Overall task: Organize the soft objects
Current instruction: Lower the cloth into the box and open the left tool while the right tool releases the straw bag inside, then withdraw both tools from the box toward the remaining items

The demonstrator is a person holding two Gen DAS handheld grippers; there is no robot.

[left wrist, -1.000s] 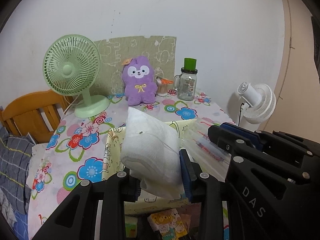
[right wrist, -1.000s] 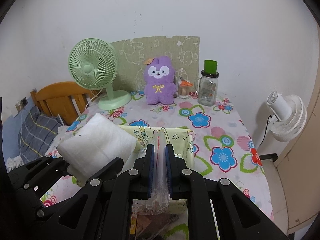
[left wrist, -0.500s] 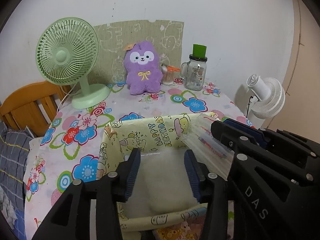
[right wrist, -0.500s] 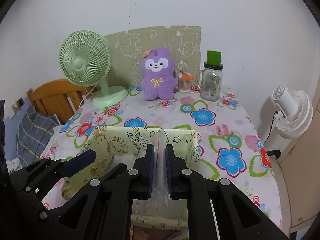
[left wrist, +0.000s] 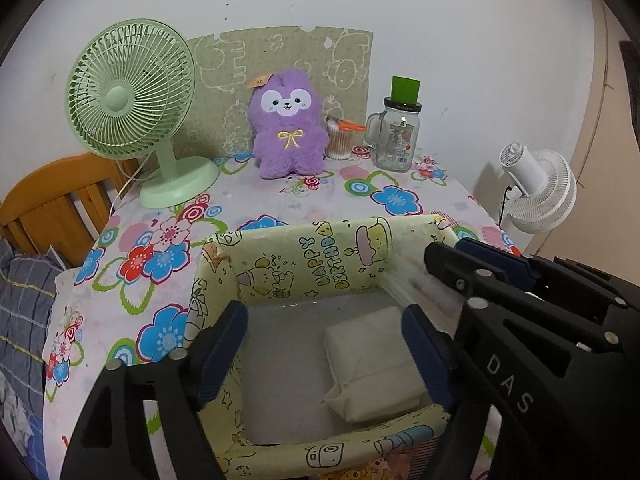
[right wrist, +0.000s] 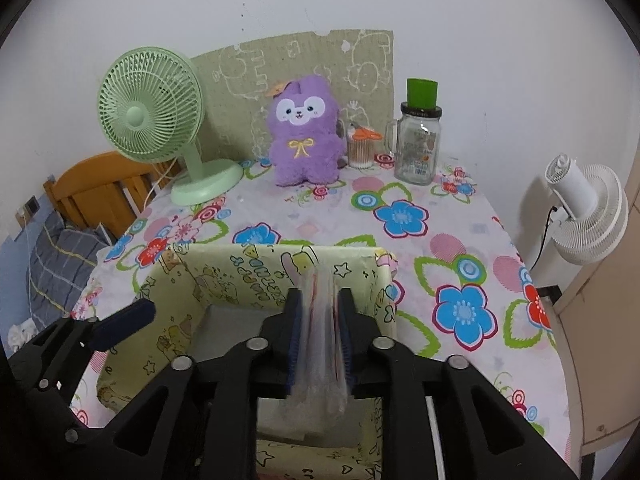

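Observation:
A yellow cartoon-print box (left wrist: 304,256) stands on the flowered table near me. A white soft packet (left wrist: 372,364) lies on its floor at the right side. My left gripper (left wrist: 324,314) hangs over the box with its jaws opening wide, and nothing is between the pads. The white packet lies below them, untouched. My right gripper (right wrist: 319,300) is over the box's right wall (right wrist: 376,280). Its jaws are opening, and a clear plastic packet (right wrist: 320,344), blurred, still fills the gap and touches both pads. A purple plush (left wrist: 286,128) sits at the back.
A green desk fan (left wrist: 132,92) stands at the back left. A cotton swab cup (left wrist: 340,140) and a glass jar with a green lid (left wrist: 396,132) are at the back right. A white fan (left wrist: 536,192) is off the table's right edge, a wooden headboard (left wrist: 52,208) to the left.
My left gripper let go of the white packet, which dropped into the box, and its jaws spread wide. Both grippers sank toward the box. The right jaws parted a little around the clear packet.

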